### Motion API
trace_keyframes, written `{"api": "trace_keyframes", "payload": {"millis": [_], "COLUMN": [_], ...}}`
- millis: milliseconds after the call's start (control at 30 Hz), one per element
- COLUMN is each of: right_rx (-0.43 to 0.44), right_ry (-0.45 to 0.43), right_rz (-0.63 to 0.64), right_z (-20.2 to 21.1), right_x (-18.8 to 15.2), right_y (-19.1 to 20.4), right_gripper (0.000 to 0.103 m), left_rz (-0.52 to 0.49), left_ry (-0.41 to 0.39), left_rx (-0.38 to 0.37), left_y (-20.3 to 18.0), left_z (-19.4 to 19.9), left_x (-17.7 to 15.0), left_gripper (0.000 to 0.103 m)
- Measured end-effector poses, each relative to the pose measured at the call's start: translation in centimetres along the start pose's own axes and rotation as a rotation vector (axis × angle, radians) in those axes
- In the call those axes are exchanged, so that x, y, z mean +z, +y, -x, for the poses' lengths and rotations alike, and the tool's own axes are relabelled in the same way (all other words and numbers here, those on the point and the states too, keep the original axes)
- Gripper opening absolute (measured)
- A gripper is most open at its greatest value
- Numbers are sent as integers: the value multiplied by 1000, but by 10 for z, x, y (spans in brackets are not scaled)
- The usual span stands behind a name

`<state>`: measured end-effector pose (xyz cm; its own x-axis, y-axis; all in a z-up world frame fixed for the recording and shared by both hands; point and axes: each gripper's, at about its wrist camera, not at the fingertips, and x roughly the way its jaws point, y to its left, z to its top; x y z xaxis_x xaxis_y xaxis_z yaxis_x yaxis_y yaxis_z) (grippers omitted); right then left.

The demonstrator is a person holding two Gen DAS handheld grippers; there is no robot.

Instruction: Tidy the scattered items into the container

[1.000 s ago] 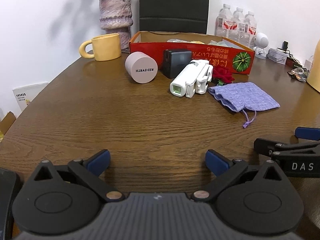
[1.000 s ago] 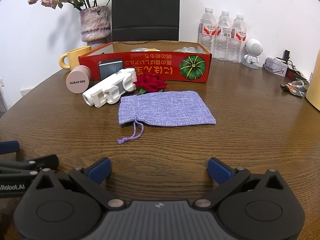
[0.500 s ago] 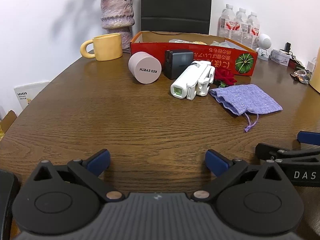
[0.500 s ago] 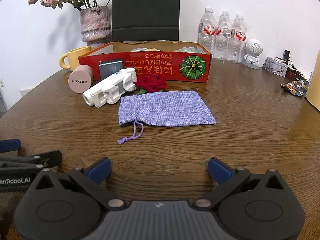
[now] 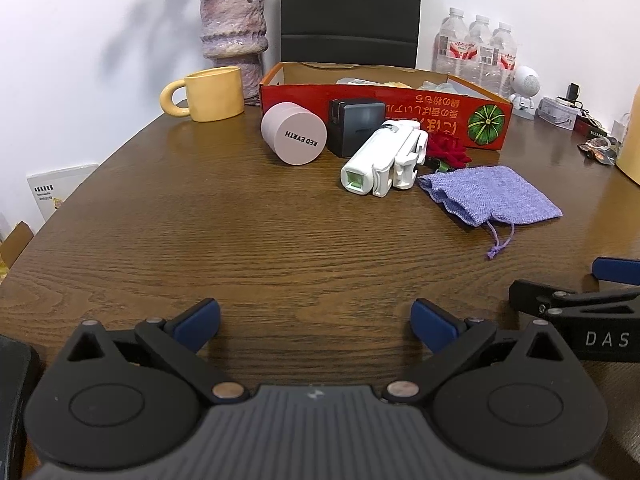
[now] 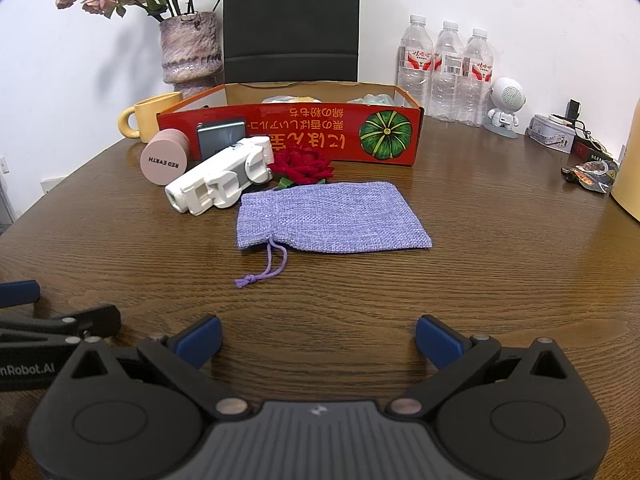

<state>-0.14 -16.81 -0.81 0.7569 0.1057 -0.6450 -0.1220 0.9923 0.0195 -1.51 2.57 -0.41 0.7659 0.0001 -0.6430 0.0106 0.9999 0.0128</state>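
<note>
The red box [image 6: 256,130] sits at the far side of the table [image 5: 240,240], well beyond both my grippers, open-topped with a few pale things already inside that I can't make out. My left gripper [image 5: 315,318] has its jaws spread wide over bare wood with nothing between the blue pads [image 5: 198,320]. My right gripper [image 6: 317,334] is the same: jaws wide apart, holding nothing. The two sit side by side (each shows at the edge of the other's camera).

Nearest ahead of the right gripper lies the lilac drawstring pouch [image 6: 332,216], flat, its cord trailing toward me. Behind it, touching its far edge as far as I can tell, is a red fabric rose [image 6: 302,164] lying just in front of the box wall. To the left of that lies a white plastic gadget [image 5: 384,156] on its side, then a dark grey charger block [image 5: 356,124] standing against the box, and a pink jar [image 5: 294,134] tipped over with "RED EARTH" on its base facing me.

Off to the left stands a yellow mug [image 5: 212,94] beside a mottled vase [image 5: 234,36]; three water bottles [image 6: 448,72] stand right of the box.
</note>
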Motion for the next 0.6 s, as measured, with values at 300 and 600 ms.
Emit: {"api": "trace_keyframes", "payload": {"millis": [300, 600], "right_rx": [0, 3], "right_ry": [0, 2], "right_rz": [0, 2], "right_z": [0, -1], "right_x": [0, 0], "right_y": [0, 0], "right_gripper": [103, 103], "left_rz": [6, -98], "left_ry": [0, -91], "left_rx": [12, -176], "left_y": [0, -8], "left_z": [-1, -6], "left_x": [4, 61], "left_gripper": [103, 103]}}
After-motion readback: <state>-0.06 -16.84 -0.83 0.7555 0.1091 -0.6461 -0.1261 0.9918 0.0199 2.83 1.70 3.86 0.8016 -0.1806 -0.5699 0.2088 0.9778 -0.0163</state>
